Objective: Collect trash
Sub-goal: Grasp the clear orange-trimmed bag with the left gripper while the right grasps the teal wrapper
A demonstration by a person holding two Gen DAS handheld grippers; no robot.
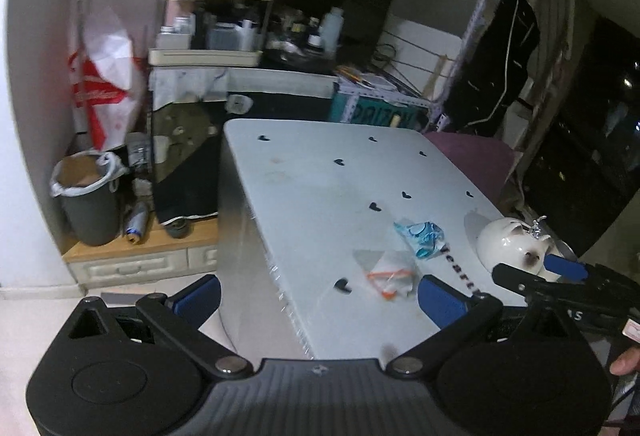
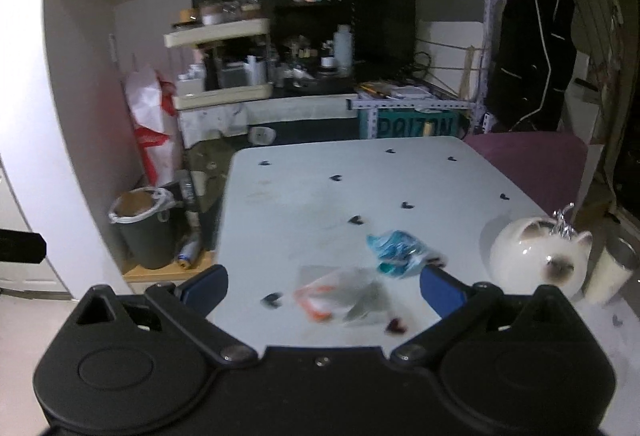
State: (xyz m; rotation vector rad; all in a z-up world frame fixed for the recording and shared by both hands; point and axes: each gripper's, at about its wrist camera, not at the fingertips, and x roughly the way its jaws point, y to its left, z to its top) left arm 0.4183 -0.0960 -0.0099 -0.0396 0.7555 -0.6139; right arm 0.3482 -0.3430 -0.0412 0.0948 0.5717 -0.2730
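A crumpled blue wrapper point(image 1: 421, 238) and a clear plastic bag with orange print point(image 1: 390, 278) lie on the white table point(image 1: 320, 172) with black heart marks. Both show in the right wrist view too, the blue wrapper point(image 2: 398, 252) and the clear bag point(image 2: 340, 296). My left gripper point(image 1: 320, 296) is open and empty, low at the table's near left corner. My right gripper point(image 2: 324, 290) is open and empty, just before the clear bag; it also shows at the right of the left wrist view point(image 1: 538, 270). A grey bin point(image 1: 90, 200) with a white liner stands on the floor at the left.
A white cat-shaped piggy bank point(image 2: 538, 260) stands on the table's right side, with a glass point(image 2: 612, 268) beside it. Shelves with bottles point(image 1: 224, 16), a red-and-white bag point(image 1: 106, 84), a purple stool point(image 2: 532, 160) and a metal rack point(image 2: 416, 104) surround the table.
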